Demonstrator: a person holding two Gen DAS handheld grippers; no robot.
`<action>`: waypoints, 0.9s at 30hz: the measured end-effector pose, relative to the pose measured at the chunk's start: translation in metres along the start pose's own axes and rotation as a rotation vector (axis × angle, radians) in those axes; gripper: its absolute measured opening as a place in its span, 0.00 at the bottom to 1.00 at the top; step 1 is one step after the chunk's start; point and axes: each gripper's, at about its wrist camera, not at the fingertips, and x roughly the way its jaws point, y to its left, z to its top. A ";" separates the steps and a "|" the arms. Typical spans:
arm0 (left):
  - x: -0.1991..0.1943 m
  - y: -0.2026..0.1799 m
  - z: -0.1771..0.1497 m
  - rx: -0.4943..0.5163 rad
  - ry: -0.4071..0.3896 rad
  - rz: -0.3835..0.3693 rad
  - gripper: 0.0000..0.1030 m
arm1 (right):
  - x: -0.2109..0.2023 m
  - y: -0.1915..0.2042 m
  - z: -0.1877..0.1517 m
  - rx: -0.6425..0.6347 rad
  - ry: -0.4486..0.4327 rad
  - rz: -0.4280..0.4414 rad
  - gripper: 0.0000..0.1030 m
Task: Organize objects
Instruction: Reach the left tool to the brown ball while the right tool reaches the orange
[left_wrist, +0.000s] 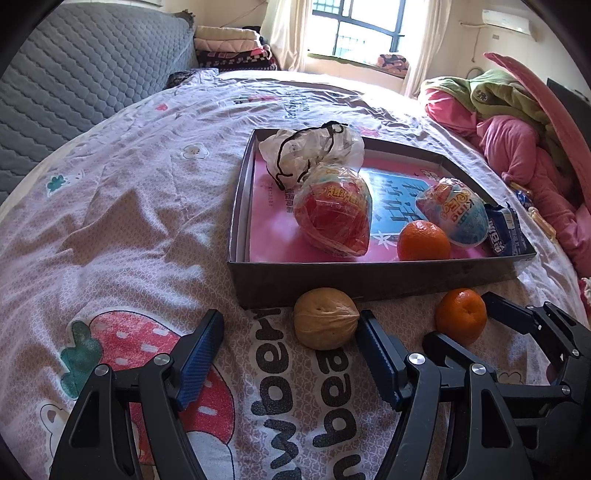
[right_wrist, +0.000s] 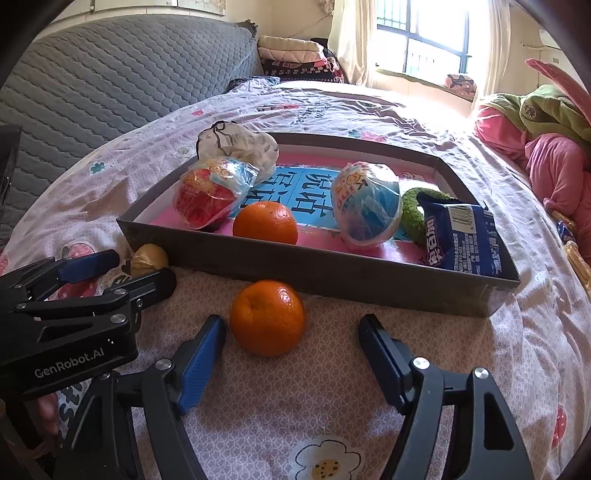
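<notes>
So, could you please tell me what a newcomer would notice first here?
Probably the shallow dark box on the bedspread, holding two wrapped toy eggs and an orange. Just outside its near wall lie a second orange, between the right claw's open fingers, and a walnut.

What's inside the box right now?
In the box: an orange, a red egg toy, a blue egg toy, a white bag, a blue snack packet and a green ring, partly hidden behind the packet. A printed sheet lines the bottom, mostly covered.

walnut (right_wrist: 149, 258) half hidden behind left gripper (right_wrist: 144, 273) in right view
</notes>
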 end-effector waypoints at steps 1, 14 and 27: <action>0.001 0.000 0.000 -0.001 -0.002 -0.002 0.73 | 0.001 0.001 0.000 -0.002 0.001 -0.001 0.69; 0.006 -0.004 0.002 0.009 -0.006 -0.006 0.68 | 0.001 0.007 0.000 -0.027 -0.006 0.005 0.43; 0.004 -0.012 0.000 0.033 -0.009 -0.007 0.31 | -0.005 0.003 -0.003 -0.008 -0.011 0.029 0.36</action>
